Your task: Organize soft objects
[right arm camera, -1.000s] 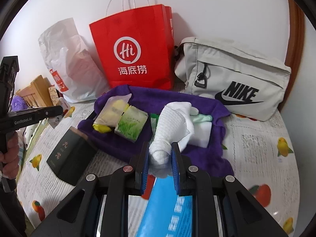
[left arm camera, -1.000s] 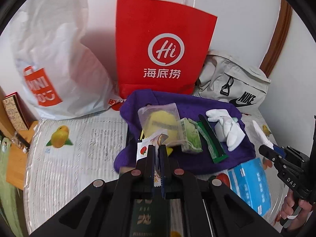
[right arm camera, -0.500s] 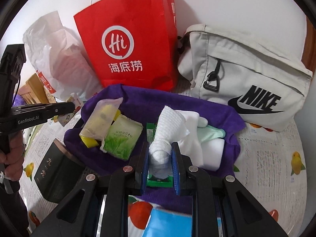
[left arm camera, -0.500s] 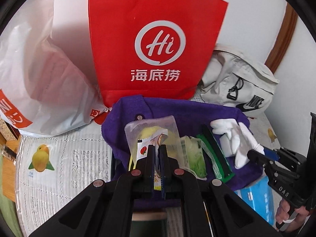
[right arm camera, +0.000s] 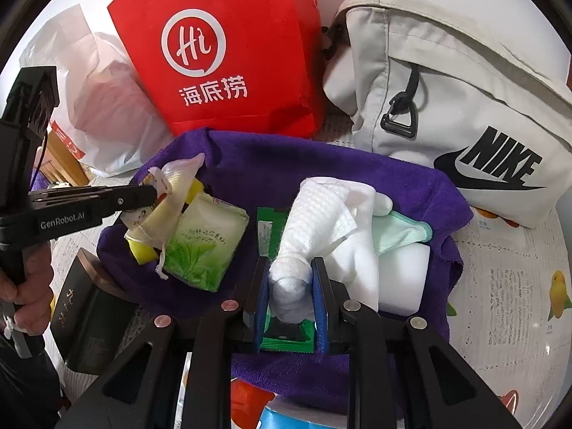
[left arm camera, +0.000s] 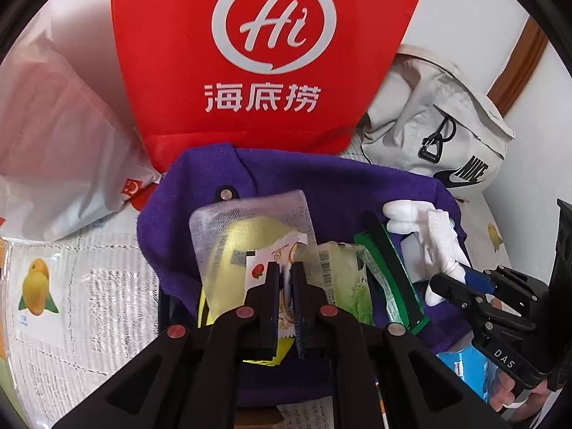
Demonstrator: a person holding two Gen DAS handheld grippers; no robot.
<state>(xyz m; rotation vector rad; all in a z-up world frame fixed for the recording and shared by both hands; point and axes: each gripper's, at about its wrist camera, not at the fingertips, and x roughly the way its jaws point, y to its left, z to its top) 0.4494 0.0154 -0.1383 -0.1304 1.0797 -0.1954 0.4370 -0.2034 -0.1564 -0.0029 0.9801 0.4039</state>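
A purple towel (left arm camera: 321, 186) (right arm camera: 286, 157) lies spread on the table with soft items on it. My left gripper (left arm camera: 285, 268) (right arm camera: 150, 193) hangs low over its left part, its jaws opening slightly, with a small fruit-print sachet (left arm camera: 271, 257) still pinched between them. Under it lie a mesh pouch with something yellow inside (left arm camera: 250, 221) and a green tissue pack (right arm camera: 203, 246). My right gripper (right arm camera: 290, 264) (left arm camera: 439, 282) is shut on the end of a rolled white cloth (right arm camera: 314, 214), above a flat green packet (right arm camera: 271, 221). Beside the cloth are a mint mask (right arm camera: 400, 232) and a white block (right arm camera: 404, 279).
A red paper bag (left arm camera: 264, 53), a white plastic bag (left arm camera: 53, 143) and a grey Nike bag (right arm camera: 464, 107) stand close behind the towel. A black box (right arm camera: 85, 314) sits at the towel's left, a blue packet (left arm camera: 468, 368) in front. A hand (right arm camera: 28, 286) holds the left gripper.
Both grippers have moved forward and down over the purple towel, carrying the sachet and the white cloth. The gap between the left jaws looks a little wider.
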